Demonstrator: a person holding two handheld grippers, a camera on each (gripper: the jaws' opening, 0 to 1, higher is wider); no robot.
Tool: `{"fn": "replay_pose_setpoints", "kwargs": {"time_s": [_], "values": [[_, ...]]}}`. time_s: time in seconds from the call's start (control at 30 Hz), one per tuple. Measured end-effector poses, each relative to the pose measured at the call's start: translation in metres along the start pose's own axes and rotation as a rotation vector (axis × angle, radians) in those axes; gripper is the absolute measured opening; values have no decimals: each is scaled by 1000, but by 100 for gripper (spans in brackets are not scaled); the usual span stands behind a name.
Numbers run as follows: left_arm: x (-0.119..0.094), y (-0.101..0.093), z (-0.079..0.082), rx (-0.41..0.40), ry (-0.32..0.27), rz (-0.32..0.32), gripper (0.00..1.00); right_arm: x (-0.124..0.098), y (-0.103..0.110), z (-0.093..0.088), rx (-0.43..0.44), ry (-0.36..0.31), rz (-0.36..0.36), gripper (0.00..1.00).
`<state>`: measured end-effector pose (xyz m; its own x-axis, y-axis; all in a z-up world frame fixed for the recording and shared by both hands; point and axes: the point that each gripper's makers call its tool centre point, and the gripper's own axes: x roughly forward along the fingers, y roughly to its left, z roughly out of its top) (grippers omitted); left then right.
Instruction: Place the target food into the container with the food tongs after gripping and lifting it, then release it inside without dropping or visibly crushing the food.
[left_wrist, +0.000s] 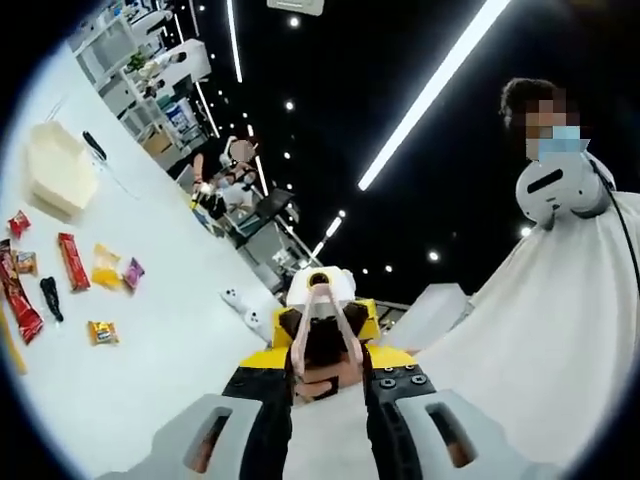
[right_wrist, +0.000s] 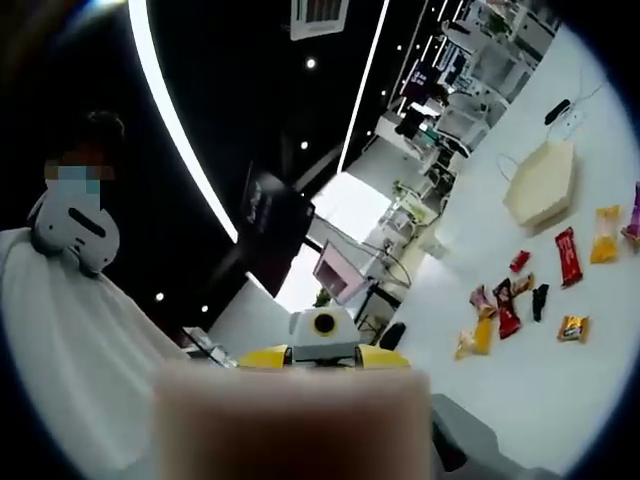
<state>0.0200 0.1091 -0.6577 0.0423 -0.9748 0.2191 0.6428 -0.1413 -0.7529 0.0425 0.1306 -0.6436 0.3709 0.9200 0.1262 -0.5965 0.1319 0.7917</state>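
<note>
Both hands are raised well above the surface (left_wrist: 150, 390) and turned to face each other, so this looks like a set-up step: getting the pink food tongs (left_wrist: 325, 318) seated properly before any food is touched. In the left gripper view the right tongs (left_wrist: 322, 335), on a yellow body, point straight back. Their dark fingers flank the looped end of the food tongs and appear to be pinching it. The two pink arms fan out toward the left tongs (left_wrist: 328, 385), whose jaws stand apart with the arm ends lying between them. I cannot tell whether they are pressing on the arms or only bracketing them.

In the right gripper view a broad, blurred pink mass sits low and very close to the lens, which fits the tool being carried on that side.

The food is untouched. A loose scatter of small packets lies out in the open part of the surface, among them a red packet (left_wrist: 72, 260), a yellow packet (left_wrist: 105, 266) and a small orange packet (left_wrist: 102, 332). The task does not say which one is the target. The beige container (left_wrist: 58, 172) sits apart from them, nearer one end of the surface.

A person in a white garment (left_wrist: 560, 330) stands close behind the hands, away from the surface. Lifting the tool clear probably keeps its tips from knocking the packets while the grip is being settled.
</note>
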Motion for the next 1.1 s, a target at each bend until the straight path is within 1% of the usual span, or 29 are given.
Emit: {"fn": "replay_pose_setpoints", "kwargs": {"time_s": [0.1, 0.13, 0.27, 0.33, 0.43, 0.5, 0.6, 0.7, 0.83, 0.9, 0.97, 1.03, 1.1], "values": [[0, 1, 3, -6, -14, 2, 32, -4, -3, 6, 10, -26, -7, 24], [0, 2, 3, -5, -14, 12, 32, -8, -6, 11, 8, -42, -15, 24], [0, 4, 2, -1, -11, 23, 40, -10, -8, 13, 6, -45, -22, 25], [-2, 7, 3, 4, -12, 44, 44, -12, -10, 16, 0, -45, -33, 25], [-4, 12, 4, 16, -19, 82, 47, -15, -12, 22, -25, -50, -48, 26], [-5, 16, 4, 23, -23, 110, 51, -16, -13, 24, -35, -55, -54, 27], [-6, 23, 5, 47, -37, 166, 58, -17, -20, 30, -128, -82, -96, 28], [-6, 25, 7, 61, -53, 197, 63, -18, -22, 33, -195, -95, -115, 29], [-6, 31, 6, 62, -54, 233, 64, -23, -25, 35, -259, -99, -134, 30], [-6, 35, 6, 70, -57, 253, 65, -24, -26, 36, -274, -98, -137, 30], [-5, 38, 5, 82, -62, 277, 67, -27, -30, 38, -268, -98, -145, 30], [-6, 40, 5, 75, -71, 287, 69, -30, -35, 42, -269, -115, -161, 30], [-6, 42, 7, 57, -84, 283, 69, -31, -42, 46, -257, -126, -169, 30]]}}
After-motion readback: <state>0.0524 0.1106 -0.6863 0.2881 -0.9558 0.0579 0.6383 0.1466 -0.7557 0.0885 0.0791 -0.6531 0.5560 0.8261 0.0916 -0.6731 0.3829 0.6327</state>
